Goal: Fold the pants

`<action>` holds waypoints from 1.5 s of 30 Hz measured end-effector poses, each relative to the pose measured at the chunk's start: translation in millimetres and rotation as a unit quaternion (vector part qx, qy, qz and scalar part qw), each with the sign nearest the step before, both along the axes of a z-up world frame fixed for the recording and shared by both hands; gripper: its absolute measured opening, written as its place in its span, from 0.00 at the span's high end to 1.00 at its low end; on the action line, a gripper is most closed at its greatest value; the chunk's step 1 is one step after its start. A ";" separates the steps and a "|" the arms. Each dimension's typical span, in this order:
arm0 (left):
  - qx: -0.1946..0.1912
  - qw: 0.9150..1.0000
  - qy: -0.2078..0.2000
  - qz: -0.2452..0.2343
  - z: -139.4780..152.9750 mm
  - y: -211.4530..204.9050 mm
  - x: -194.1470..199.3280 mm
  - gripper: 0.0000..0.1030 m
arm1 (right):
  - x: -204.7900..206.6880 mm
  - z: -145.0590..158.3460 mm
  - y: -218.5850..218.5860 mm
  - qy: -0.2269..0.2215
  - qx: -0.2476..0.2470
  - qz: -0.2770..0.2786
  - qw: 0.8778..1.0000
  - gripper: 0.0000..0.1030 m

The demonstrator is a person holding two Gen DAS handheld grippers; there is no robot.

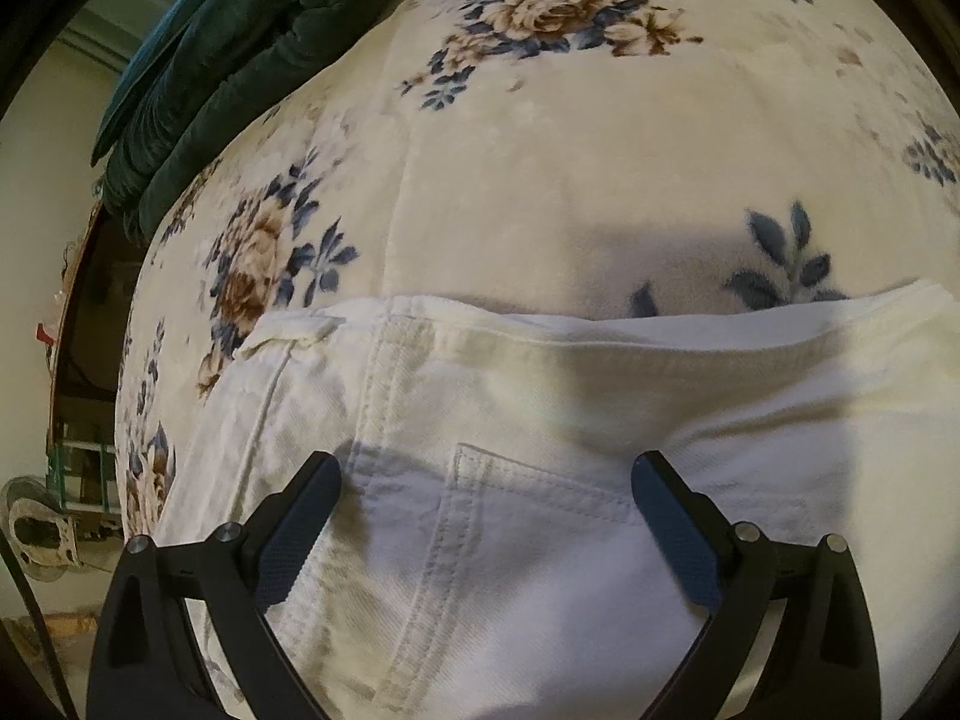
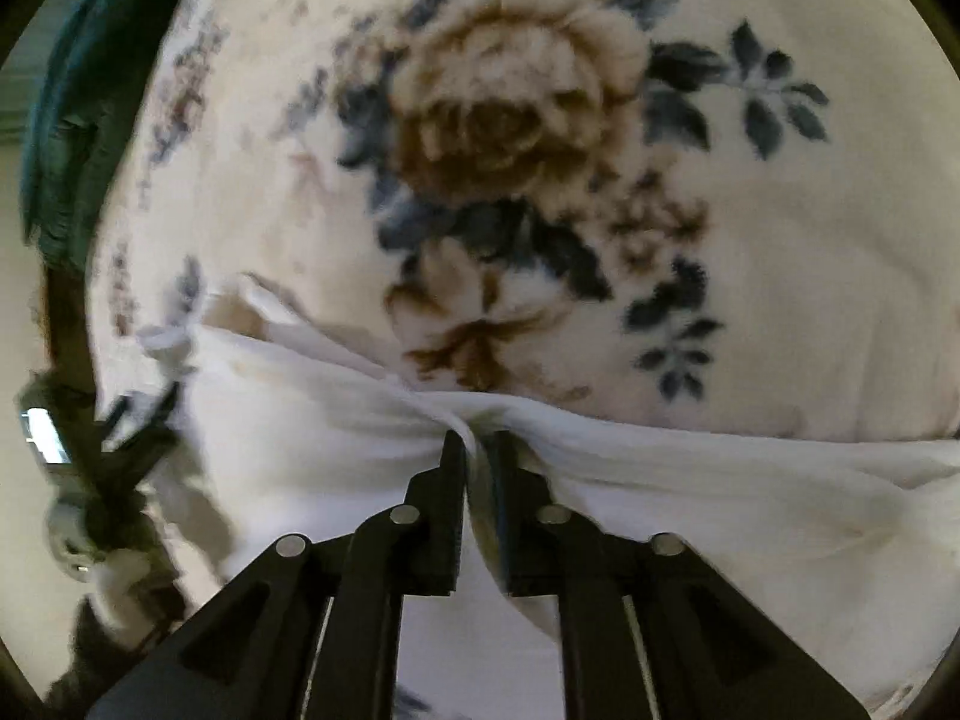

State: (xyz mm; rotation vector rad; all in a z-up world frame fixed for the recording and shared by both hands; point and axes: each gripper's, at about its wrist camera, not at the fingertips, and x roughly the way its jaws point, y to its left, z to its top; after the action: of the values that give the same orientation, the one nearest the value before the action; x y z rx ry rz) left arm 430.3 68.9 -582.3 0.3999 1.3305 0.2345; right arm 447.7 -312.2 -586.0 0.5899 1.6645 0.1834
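Two grippers over white pants lying on a floral bed blanket.

The left gripper [image 1: 486, 480] hovers with fingers [image 1: 300, 528] spread wide above the white pants [image 1: 540, 540], touching nothing I can confirm. The right gripper [image 2: 477, 450] has its fingers nearly together, pinching a bunched fold at the pants' edge. The pants are thick twill with stitched seams and a pocket. The blanket [image 1: 540, 180] is cream fleece with brown roses and blue leaves.
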 end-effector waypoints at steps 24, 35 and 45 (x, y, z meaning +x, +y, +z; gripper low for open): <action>-0.037 0.998 -0.021 0.048 29.0 -1.5 -26.4 0.04 | -80.6 53.8 -144.4 -0.017 -0.108 -0.116 0.987 0.94; -0.276 0.914 -0.047 0.294 96.8 154.6 -111.5 0.04 | -196.9 60.7 0.8 -0.014 0.057 -0.187 0.981 0.14; -0.422 0.834 -0.023 0.355 39.7 180.6 -90.3 0.09 | -236.0 -13.8 59.2 0.057 0.102 -0.333 0.936 0.58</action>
State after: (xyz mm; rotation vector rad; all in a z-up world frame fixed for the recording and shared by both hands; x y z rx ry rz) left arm 340.1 249.5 -542.6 -0.8678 1.3495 0.2392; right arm 211.7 -253.0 -599.8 1.3073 1.4728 -0.1788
